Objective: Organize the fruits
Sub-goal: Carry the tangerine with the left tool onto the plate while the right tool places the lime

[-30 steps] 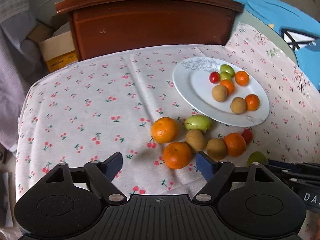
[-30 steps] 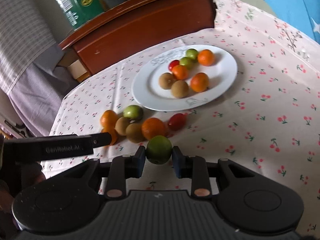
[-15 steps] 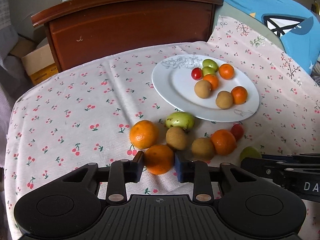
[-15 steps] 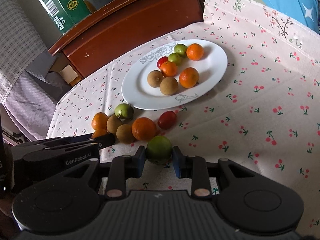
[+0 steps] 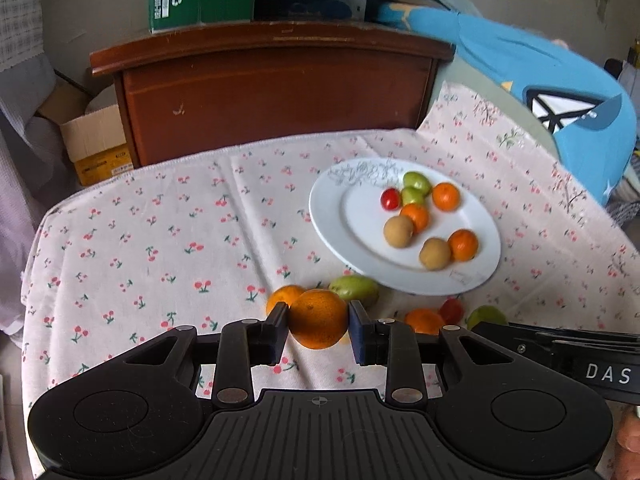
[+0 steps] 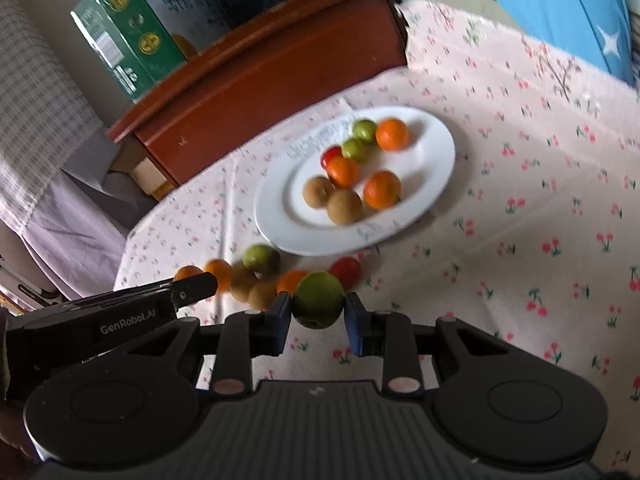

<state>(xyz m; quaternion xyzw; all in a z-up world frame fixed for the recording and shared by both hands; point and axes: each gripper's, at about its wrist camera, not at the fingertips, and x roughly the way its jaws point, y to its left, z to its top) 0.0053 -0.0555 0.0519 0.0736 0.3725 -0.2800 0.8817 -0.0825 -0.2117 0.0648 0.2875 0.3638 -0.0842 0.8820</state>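
Our left gripper [image 5: 319, 325] pinches an orange [image 5: 319, 319] and our right gripper [image 6: 318, 307] a green fruit [image 6: 318, 299], both apparently lifted off the cloth [image 5: 160, 240]. We should carry them level to the plate [image 5: 332, 216], releasing over its bare near-left side.

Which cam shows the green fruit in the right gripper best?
Right wrist: the green fruit sits centred between its fingers, close and unblocked. Left wrist shows only a sliver of the green fruit behind the right gripper's arm.
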